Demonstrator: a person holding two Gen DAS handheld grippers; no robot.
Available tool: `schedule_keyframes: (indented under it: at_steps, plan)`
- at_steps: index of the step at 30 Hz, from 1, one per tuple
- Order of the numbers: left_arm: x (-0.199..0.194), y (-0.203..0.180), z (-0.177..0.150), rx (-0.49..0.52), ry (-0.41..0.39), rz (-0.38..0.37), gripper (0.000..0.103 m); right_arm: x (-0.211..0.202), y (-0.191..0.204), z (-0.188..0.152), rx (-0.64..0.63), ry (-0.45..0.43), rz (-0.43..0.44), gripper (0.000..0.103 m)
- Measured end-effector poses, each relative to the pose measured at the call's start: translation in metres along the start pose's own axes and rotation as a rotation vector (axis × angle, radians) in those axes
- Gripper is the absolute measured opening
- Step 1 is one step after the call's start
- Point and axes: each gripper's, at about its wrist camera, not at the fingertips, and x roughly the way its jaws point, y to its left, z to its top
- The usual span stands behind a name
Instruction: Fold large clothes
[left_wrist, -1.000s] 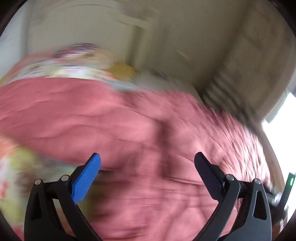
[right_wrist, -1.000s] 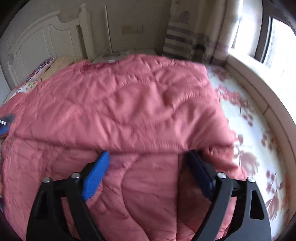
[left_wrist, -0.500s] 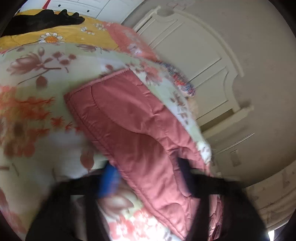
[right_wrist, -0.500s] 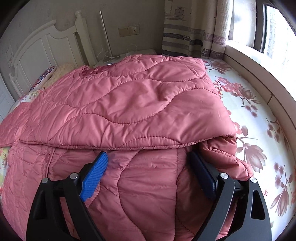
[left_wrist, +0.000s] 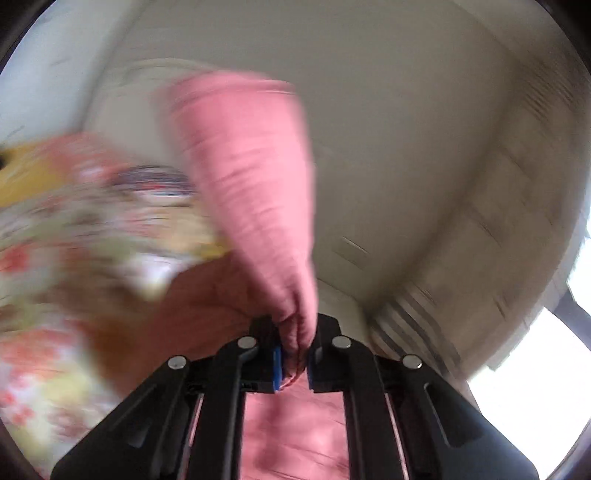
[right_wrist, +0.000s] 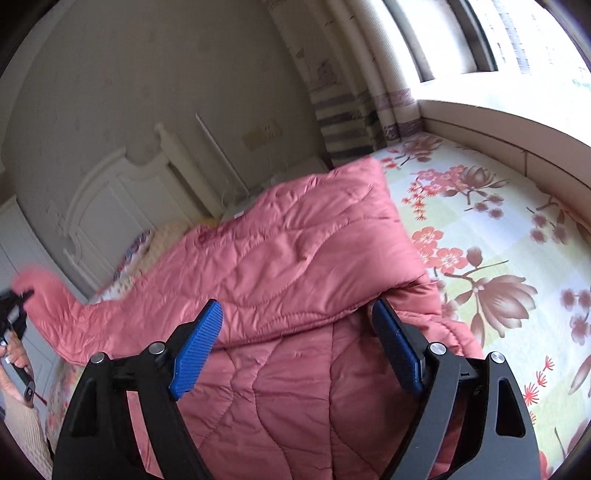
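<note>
Right wrist view: a bed covered by a floral sheet in pale green and white with red and brown blossoms fills the right side, running up to a low cream ledge under a window. A striped curtain hangs at the corner. Behind the bed stands a white carved headboard against a beige wall, which carries a socket plate.

Across the sheet lies the pink quilted coat, its upper part folded over the lower along a crease that runs just in front of the right gripper. One sleeve stretches out to the left, lifted clear of the bed. Its cuff end is pinched in the left gripper, carried by a person's hand at the frame's left edge, above a knitted beige sleeve.

The right gripper hovers over the coat's lower part; its blue-padded jaws are closing, with coat fabric beneath them but nothing pressed between the pads.

The left wrist view is badly blurred. The left gripper is clamped tight on the sleeve cuff, which stands up from the jaws against the beige wall. To the left the floral sheet smears past.
</note>
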Motion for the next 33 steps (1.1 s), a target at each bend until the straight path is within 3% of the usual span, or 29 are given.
schedule_keyframes:
  at_steps: [3, 5, 9, 11, 12, 13, 14, 15, 16, 17, 19, 22, 24, 27, 29, 33]
  plan:
    - [0.024, -0.084, -0.049, 0.196, 0.1, -0.108, 0.013, -0.008, -0.002, 0.001, 0.019, -0.047, 0.0, 0.081]
    - [0.048, -0.125, -0.092, 0.292, 0.214, -0.153, 0.015, -0.014, -0.01, 0.002, 0.053, -0.08, 0.001, 0.081]
    - [0.101, -0.153, -0.168, 0.36, 0.472, -0.129, 0.024, -0.022, -0.028, 0.003, 0.154, -0.127, 0.018, 0.081]
    - [0.111, -0.152, -0.19, 0.367, 0.533, -0.11, 0.026, -0.021, -0.035, 0.003, 0.188, -0.123, 0.024, 0.081]
    - [0.106, -0.15, -0.192, 0.379, 0.524, -0.126, 0.027, -0.021, -0.037, 0.003, 0.197, -0.12, 0.029, 0.081]
    - [0.114, -0.14, -0.183, 0.389, 0.518, -0.144, 0.036, -0.02, -0.038, 0.002, 0.198, -0.119, 0.03, 0.081]
    - [0.106, -0.137, -0.176, 0.398, 0.511, -0.176, 0.054, -0.019, -0.037, 0.002, 0.195, -0.119, 0.032, 0.081]
    - [0.092, -0.131, -0.167, 0.399, 0.491, -0.205, 0.065, -0.018, -0.036, 0.002, 0.188, -0.116, 0.035, 0.081]
    - [0.078, -0.129, -0.161, 0.395, 0.452, -0.219, 0.086, -0.018, -0.036, 0.002, 0.18, -0.113, 0.036, 0.081]
    - [0.061, -0.122, -0.149, 0.383, 0.377, -0.226, 0.099, -0.018, -0.034, 0.002, 0.172, -0.11, 0.035, 0.081]
    - [0.035, -0.106, -0.133, 0.355, 0.227, -0.228, 0.101, -0.016, -0.031, 0.001, 0.161, -0.105, 0.035, 0.081]
    - [0.014, -0.071, -0.111, 0.337, 0.136, -0.125, 0.101, -0.016, -0.03, 0.0, 0.152, -0.105, 0.042, 0.081]
    - [0.015, -0.035, -0.103, 0.299, 0.121, 0.03, 0.101, -0.016, -0.03, 0.0, 0.153, -0.104, 0.043, 0.081]
    - [0.018, 0.012, -0.098, 0.196, 0.137, 0.181, 0.101, -0.016, -0.027, 0.0, 0.136, -0.099, 0.054, 0.081]
    - [0.017, 0.046, -0.102, 0.107, 0.144, 0.32, 0.1, -0.013, -0.021, 0.001, 0.105, -0.083, 0.061, 0.081]
    - [0.023, 0.089, -0.12, 0.034, 0.2, 0.429, 0.1, -0.006, 0.003, 0.004, 0.028, 0.006, 0.09, 0.077]
